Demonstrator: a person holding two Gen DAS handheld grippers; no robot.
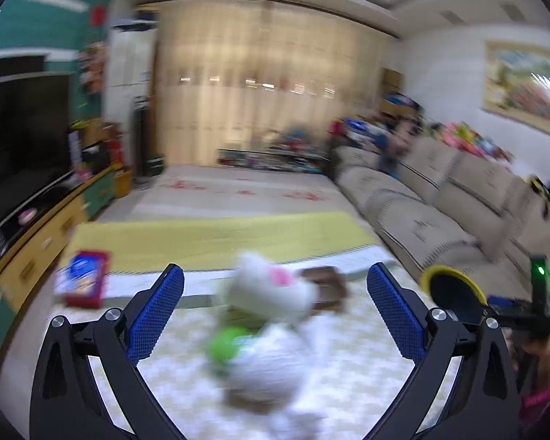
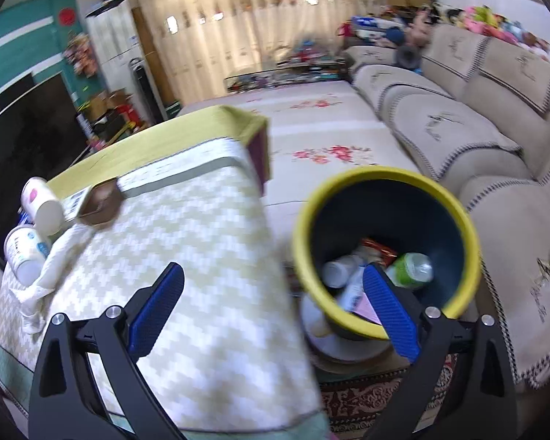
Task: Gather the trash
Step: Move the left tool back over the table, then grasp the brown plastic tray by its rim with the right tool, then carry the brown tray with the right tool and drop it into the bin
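Living-room clutter surrounds a zigzag-patterned tabletop (image 2: 201,242). Left gripper (image 1: 275,304), jaws spread wide, frames blurred white cups and cloth (image 1: 267,330) mid-table; centring before closing seems wise. Right gripper (image 2: 273,308) gapes empty beside the yellow-rimmed dark bin (image 2: 385,245), off the table's right edge.

My left gripper (image 1: 275,286) is wide open over the table (image 1: 187,330), above a blurry white cup (image 1: 271,289) and a red box (image 1: 84,278).

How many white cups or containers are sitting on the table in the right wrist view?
2. One cup lies tipped near the table's far left edge; one lettered container sits just below it beside crumpled tissue. Others may lie beyond the frame.
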